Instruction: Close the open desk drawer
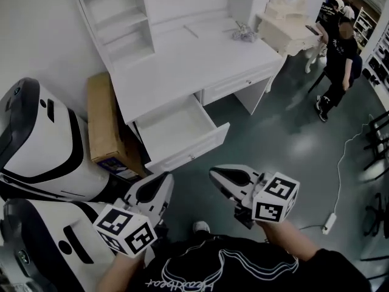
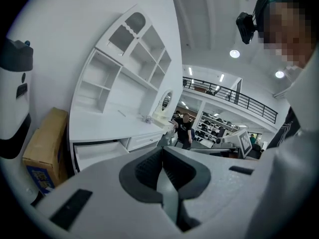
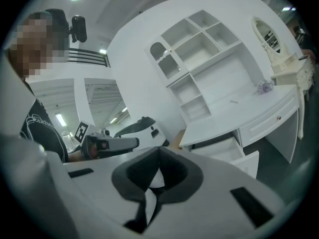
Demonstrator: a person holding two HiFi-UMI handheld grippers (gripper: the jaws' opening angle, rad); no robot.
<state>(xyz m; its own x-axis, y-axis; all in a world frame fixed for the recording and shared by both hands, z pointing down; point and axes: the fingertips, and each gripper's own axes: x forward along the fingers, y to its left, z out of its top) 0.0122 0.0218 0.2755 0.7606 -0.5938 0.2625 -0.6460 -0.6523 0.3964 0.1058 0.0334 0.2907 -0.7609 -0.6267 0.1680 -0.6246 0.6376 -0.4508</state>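
The white desk (image 1: 182,66) has its left drawer (image 1: 173,129) pulled out and empty, with the front panel (image 1: 189,151) facing me. The drawer on the right (image 1: 237,84) is closed. Both grippers hang in the air in front of the open drawer and touch nothing. My left gripper (image 1: 161,180) is shut and empty, just below the panel's left end. My right gripper (image 1: 214,174) is also shut and empty, below the panel's right end. The open drawer (image 2: 94,152) appears in the left gripper view beyond the shut jaws, and in the right gripper view as the open drawer (image 3: 232,152).
A cardboard box (image 1: 102,120) leans beside the desk's left side. Large white-and-black machines (image 1: 42,145) stand at the left. A small clutter item (image 1: 245,33) lies on the desktop. A person (image 1: 338,50) stands by a vanity table (image 1: 292,23) at back right. A power strip (image 1: 330,222) lies on the floor.
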